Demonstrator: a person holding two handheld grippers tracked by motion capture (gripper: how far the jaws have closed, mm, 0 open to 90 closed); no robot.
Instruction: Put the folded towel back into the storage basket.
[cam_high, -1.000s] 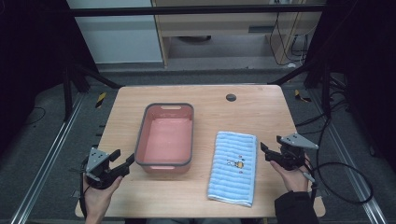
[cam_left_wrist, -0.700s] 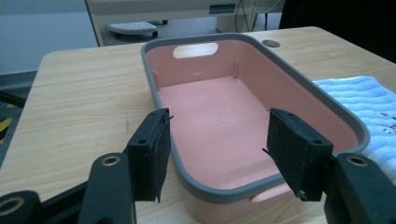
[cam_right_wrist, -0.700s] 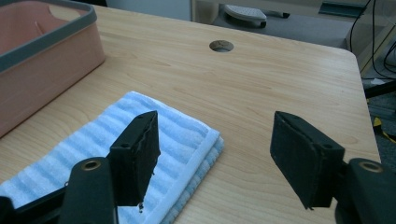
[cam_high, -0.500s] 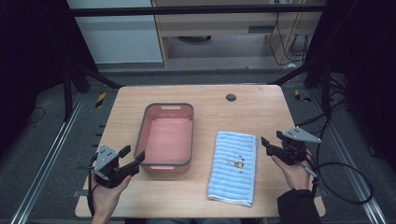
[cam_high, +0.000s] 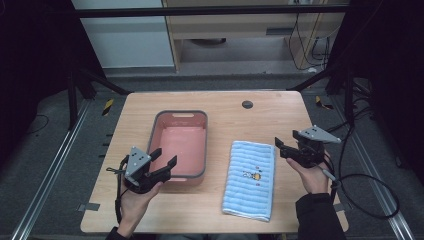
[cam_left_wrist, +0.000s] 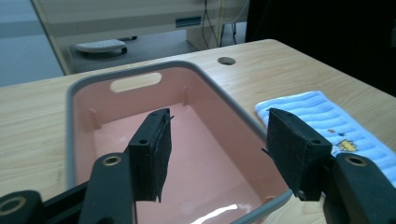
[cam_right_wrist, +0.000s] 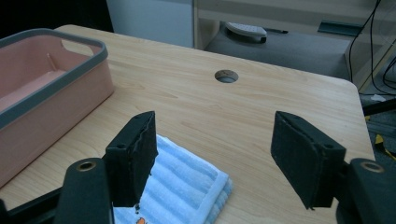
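Observation:
A pink basin with a grey rim (cam_high: 180, 114) stands empty at the table's middle left. To its right lies a folded blue striped towel (cam_high: 250, 180) with a small bee print. My left gripper (cam_high: 165, 156) hovers open at the basin's near left corner, and its jaws frame the basin's inside (cam_left_wrist: 70, 116), with the towel (cam_left_wrist: 322, 112) off to the right. My right gripper (cam_high: 279, 148) hangs open just right of the towel's far end. Its jaws have just been opening with nothing between them, and the towel's corner (cam_right_wrist: 182, 182) lies below them, with the basin (cam_right_wrist: 56, 84) at the left.
A round cable hole (cam_high: 247, 104) sits in the wooden tabletop (cam_high: 280, 115) behind the towel. Black frame bars and cables stand around the table, and a cable trails from my right gripper over the table's right edge.
My left gripper has moved right from the table's left edge to the basin's near corner and risen a little. My right gripper has lifted slightly beside the towel.

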